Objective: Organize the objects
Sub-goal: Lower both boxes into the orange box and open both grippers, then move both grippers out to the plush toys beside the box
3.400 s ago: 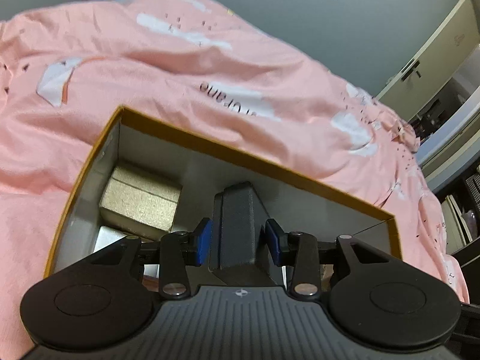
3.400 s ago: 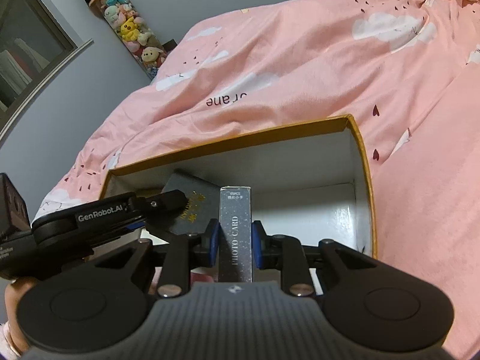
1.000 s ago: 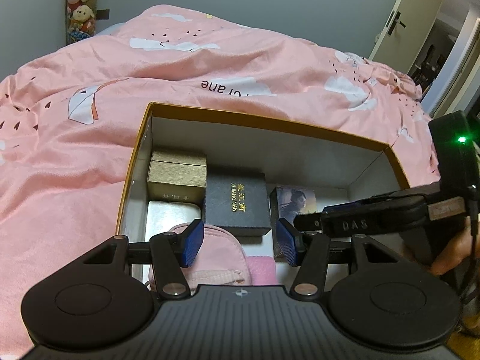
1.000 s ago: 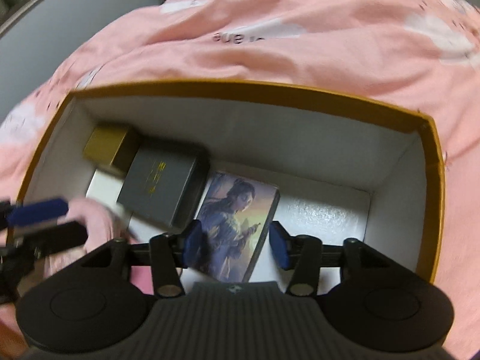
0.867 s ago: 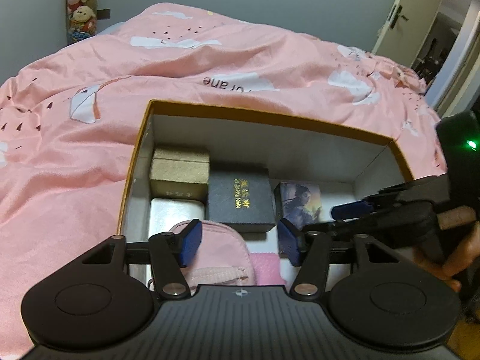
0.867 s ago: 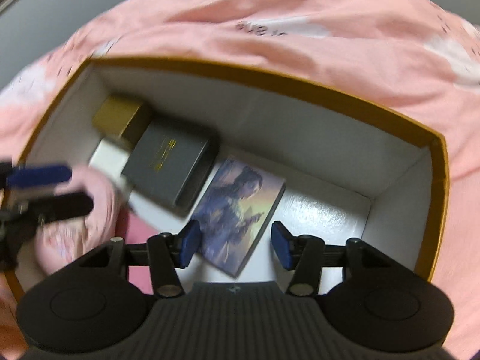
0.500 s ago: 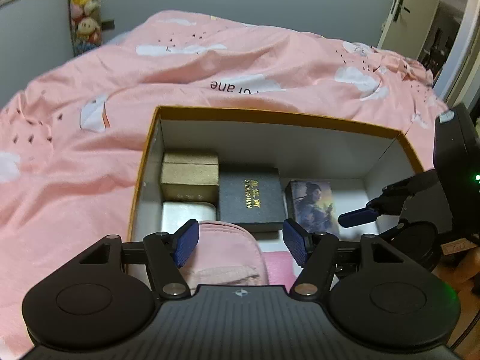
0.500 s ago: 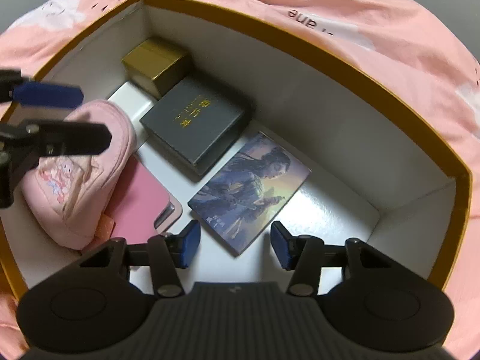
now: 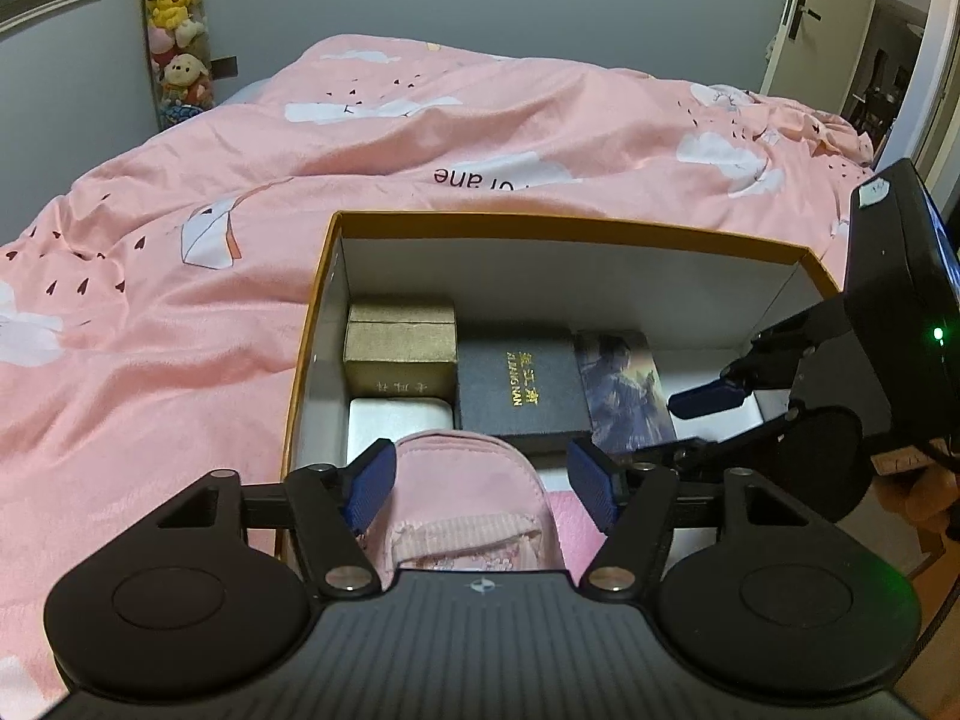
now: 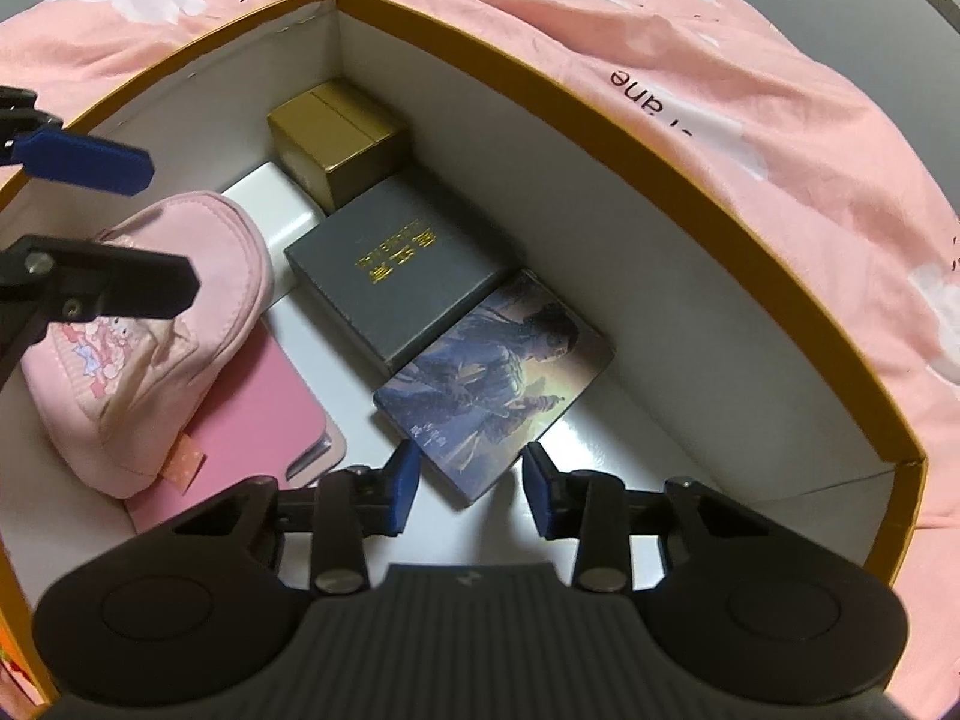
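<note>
An orange-rimmed box (image 9: 558, 227) (image 10: 606, 120) with white walls sits on a pink duvet. Inside lie a gold box (image 9: 399, 351) (image 10: 339, 132), a dark grey box (image 9: 519, 384) (image 10: 396, 267) with gold lettering, a picture card box (image 9: 624, 390) (image 10: 498, 375), a white case (image 9: 396, 420), a pink pouch (image 9: 465, 480) (image 10: 150, 324) and a flat pink case (image 10: 264, 420). My left gripper (image 9: 480, 483) hangs open above the pouch. My right gripper (image 10: 472, 489) is closing, with the card box's near corner between its pads, untouched.
The duvet (image 9: 180, 300) spreads around the box on every side. A column of plush toys (image 9: 177, 30) stands at the far left wall. A door (image 9: 798, 18) is at the far right. A hand (image 9: 936, 492) holds the right gripper beside the box.
The grey box and the card box, held earlier, now lie in the box. Over the last second the right gripper rolled and narrowed its jaws. The left jaws widened slightly.
</note>
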The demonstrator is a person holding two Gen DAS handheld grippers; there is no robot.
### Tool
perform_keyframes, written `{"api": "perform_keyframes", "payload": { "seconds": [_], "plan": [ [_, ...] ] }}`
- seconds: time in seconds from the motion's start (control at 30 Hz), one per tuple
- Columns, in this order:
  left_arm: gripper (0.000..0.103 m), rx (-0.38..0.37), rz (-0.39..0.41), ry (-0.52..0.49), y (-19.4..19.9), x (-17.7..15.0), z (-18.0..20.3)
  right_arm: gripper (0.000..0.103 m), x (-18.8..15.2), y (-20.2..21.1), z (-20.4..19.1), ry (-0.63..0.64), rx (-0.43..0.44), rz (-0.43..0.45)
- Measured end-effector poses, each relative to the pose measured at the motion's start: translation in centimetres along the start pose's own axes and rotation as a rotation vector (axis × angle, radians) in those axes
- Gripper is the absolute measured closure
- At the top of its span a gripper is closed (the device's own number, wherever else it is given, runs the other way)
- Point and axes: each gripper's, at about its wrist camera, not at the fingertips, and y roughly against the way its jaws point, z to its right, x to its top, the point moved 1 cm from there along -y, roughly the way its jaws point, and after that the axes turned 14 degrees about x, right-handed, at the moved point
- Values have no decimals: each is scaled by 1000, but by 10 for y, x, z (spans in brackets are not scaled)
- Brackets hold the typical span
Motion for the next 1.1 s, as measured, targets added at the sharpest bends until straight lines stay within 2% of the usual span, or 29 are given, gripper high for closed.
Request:
{"api": "perform_keyframes", "payload": {
  "seconds": [0.27,0.47,0.57,0.7,0.9,1.0,1.1],
  "plan": [
    [31,13,25,-28,14,-2,6,68,1,7,-7,-9,-19,5],
    [37,-11,59,-35,44,-12,14,66,-15,52,-36,-51,-20,99],
    [37,-19,98,-59,64,-20,19,59,-29,80,-50,-122,-6,179],
    [37,-54,139,-67,84,-35,19,52,-50,114,-68,-191,-30,275],
    [37,-74,127,-101,99,-57,15,51,-89,135,-90,-285,-48,342],
    [36,-89,101,-95,104,-66,9,51,-112,135,-102,-338,-87,373],
    [36,-105,72,-70,109,-77,1,51,-132,140,-110,-381,-111,363]
  ]
}}
